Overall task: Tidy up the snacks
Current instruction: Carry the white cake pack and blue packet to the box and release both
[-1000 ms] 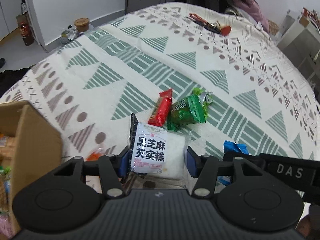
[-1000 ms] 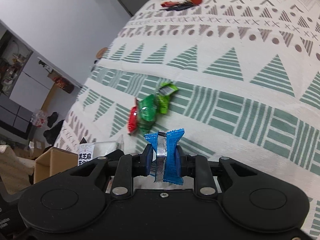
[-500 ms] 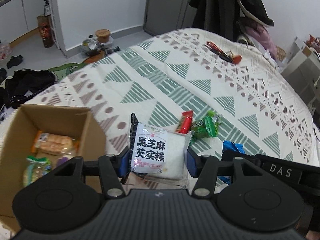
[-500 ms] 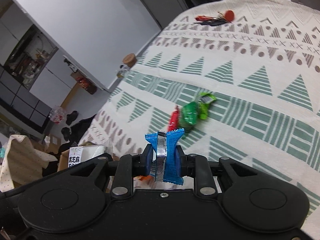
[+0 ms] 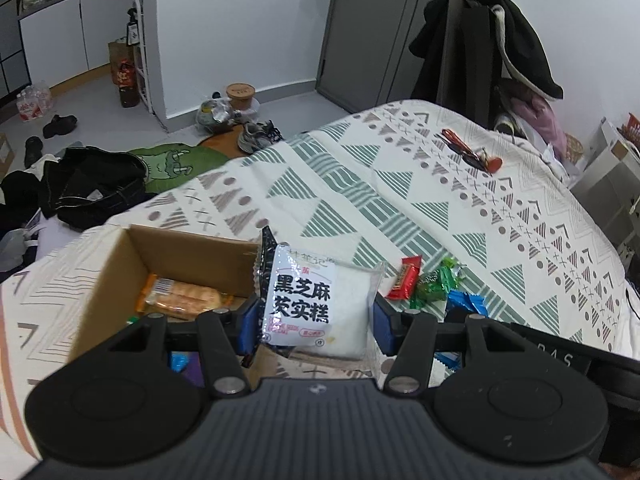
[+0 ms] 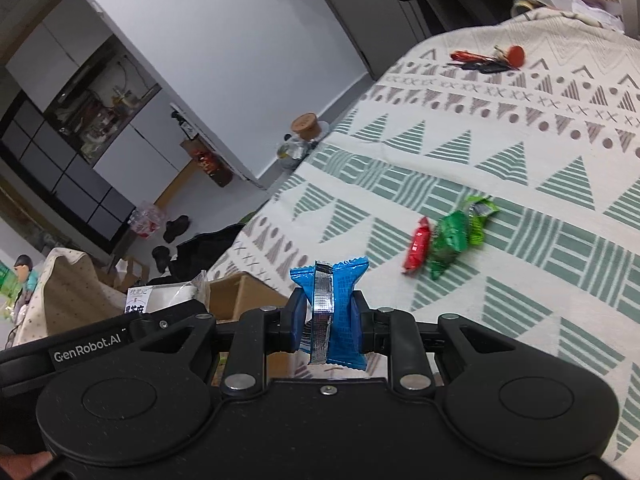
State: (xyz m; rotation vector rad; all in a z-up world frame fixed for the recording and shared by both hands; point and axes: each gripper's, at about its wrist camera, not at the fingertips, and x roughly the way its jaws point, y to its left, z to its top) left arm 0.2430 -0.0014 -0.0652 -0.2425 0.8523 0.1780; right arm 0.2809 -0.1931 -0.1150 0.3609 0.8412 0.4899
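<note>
My left gripper [image 5: 314,316] is shut on a white packet with black Chinese lettering [image 5: 316,304], held at the right edge of an open cardboard box [image 5: 120,264] that holds a biscuit pack [image 5: 182,298]. My right gripper [image 6: 326,318] is shut on a blue snack packet [image 6: 334,312], also seen in the left wrist view [image 5: 466,304]. A red snack [image 6: 417,245] and green snacks [image 6: 452,240] lie on the patterned bedspread [image 6: 520,152]; they show in the left wrist view as the red snack [image 5: 406,282] and green snacks [image 5: 436,282].
Red-handled keys [image 5: 472,154] lie far back on the bed. Beyond the bed's left edge the floor holds dark clothes [image 5: 92,184], shoes [image 5: 256,138] and a lidded tub [image 5: 240,94]. A coat [image 5: 492,48] hangs at the back right.
Both grippers have risen and pulled back from the loose snacks, each still holding its packet. The left one has moved left, bringing the open box into view below it.
</note>
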